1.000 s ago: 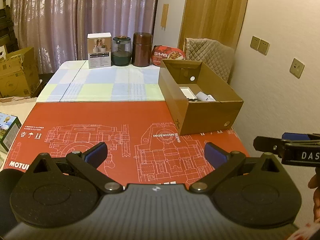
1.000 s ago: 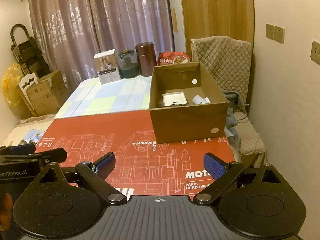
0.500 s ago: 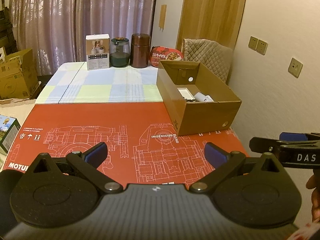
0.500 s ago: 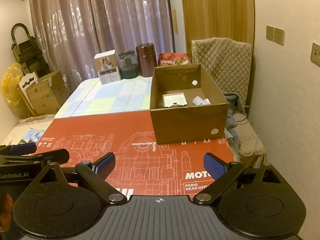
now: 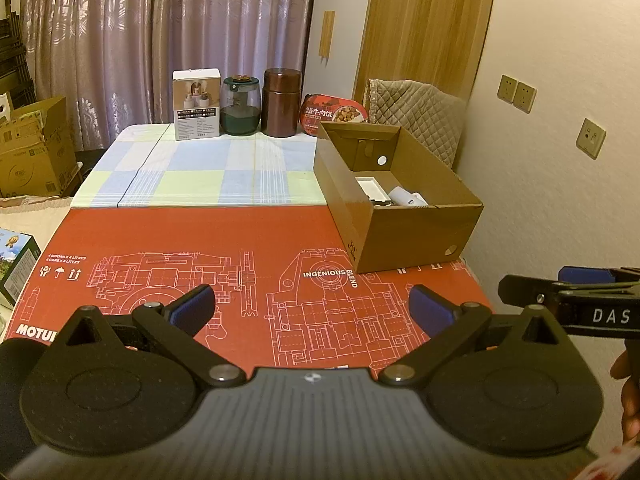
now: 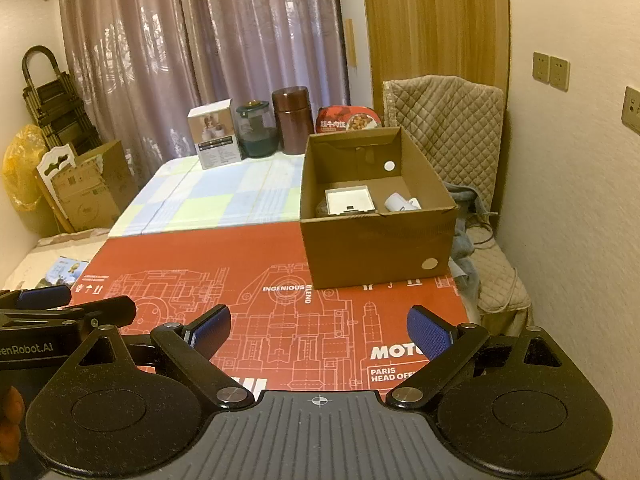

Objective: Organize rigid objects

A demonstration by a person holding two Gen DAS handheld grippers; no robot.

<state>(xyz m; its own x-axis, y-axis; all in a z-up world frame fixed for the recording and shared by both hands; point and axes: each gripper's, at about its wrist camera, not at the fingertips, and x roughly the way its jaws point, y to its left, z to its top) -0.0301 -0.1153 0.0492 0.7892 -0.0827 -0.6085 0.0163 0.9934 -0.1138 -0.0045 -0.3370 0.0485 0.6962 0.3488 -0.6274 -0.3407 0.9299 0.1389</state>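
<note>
Nearest, the left gripper [image 5: 314, 310] and right gripper [image 6: 319, 332] hover over a red printed mat [image 5: 256, 240], jaws spread wide and empty. Beyond, an open cardboard box [image 6: 376, 240] holds a white tray [image 6: 349, 199]. Farthest, a white carton [image 5: 197, 104], glass jar [image 5: 241, 105], brown canister [image 5: 281, 102] and food bowl [image 5: 334, 114] line the table's back edge.

Red mat [image 5: 256, 240] with white line drawings, pastel checked cloth [image 5: 208, 168], brown box [image 6: 376, 244], mauve curtains [image 5: 160, 40]

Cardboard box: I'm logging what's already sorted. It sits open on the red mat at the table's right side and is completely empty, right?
Not empty. The right wrist view shows the cardboard box holding a flat white box and a small white item. It is open, on the red mat, at the right side.
</note>
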